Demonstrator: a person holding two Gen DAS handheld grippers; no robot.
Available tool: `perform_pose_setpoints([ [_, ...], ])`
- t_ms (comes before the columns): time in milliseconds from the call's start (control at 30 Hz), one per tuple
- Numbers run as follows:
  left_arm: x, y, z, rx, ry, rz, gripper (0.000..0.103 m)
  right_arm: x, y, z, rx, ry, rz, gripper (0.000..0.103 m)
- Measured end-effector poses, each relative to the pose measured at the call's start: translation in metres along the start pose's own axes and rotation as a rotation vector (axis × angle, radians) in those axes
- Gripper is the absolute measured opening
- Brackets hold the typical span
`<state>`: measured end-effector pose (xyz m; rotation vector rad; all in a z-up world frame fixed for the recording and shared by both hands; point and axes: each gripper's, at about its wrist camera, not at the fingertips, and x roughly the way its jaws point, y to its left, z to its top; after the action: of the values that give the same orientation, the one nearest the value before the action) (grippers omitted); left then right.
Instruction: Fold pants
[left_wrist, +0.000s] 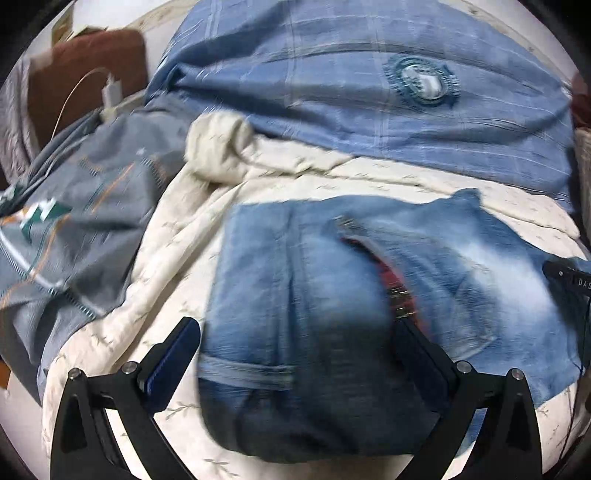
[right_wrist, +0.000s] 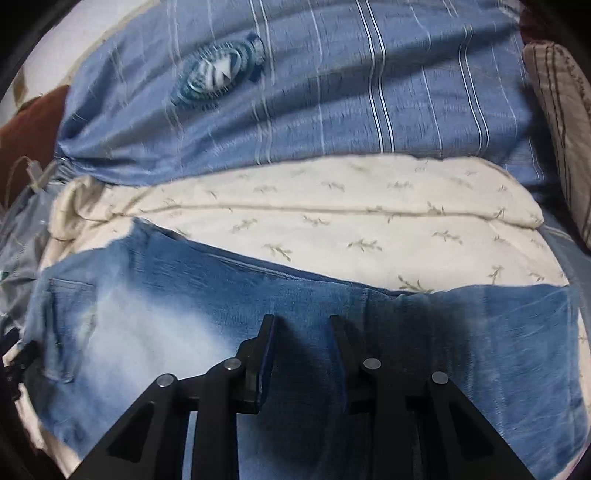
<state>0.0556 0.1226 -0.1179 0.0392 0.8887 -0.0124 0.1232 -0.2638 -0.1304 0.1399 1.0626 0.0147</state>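
Denim fills the left claw (left_wrist: 295, 332), spread wide around a raised fold of the jeans (left_wrist: 369, 280) on the bed (right_wrist: 332, 221). Right claw (right_wrist: 303, 328), part-spread, hovers above the same jeans, whose length runs sideways.

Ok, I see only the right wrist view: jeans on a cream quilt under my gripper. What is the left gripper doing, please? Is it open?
Observer: The left gripper is wide open, and a folded-over leg of the jeans bulges between its two fingers.
Operator: Can you see the end of this leg?
Observer: Yes. The hem runs across the fabric near the camera, closer to the left finger.
Operator: Does the front of the jeans show anything that I miss?
Observer: The fly is open, and a red checked lining shows inside it, just beyond the right finger.
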Motion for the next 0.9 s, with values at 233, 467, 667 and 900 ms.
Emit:
perform_pose_setpoints([
  [233, 0.015, 0.015, -0.005, -0.043, 0.084, -0.060, 0.103, 0.001, -0.006, -0.001, 0.050, -0.025, 0.025, 0.031],
  [467, -0.021, 0.008, 0.000, -0.011, -0.094, -0.004, 0.103, -0.043, -0.047, -0.007, 0.135, -0.105, 0.105, 0.031],
  [667, -0.047, -0.035, 0.002, 0.105, -0.223, -0.093, 0.103, -0.099, -0.143, -0.040, 0.376, -0.185, 0.133, 0.064],
  [900, -0.051, -0.098, -0.005, 0.265, -0.226, -0.191, 0.103, -0.142, -0.228, -0.111, 0.668, -0.199, 0.232, 0.064],
])
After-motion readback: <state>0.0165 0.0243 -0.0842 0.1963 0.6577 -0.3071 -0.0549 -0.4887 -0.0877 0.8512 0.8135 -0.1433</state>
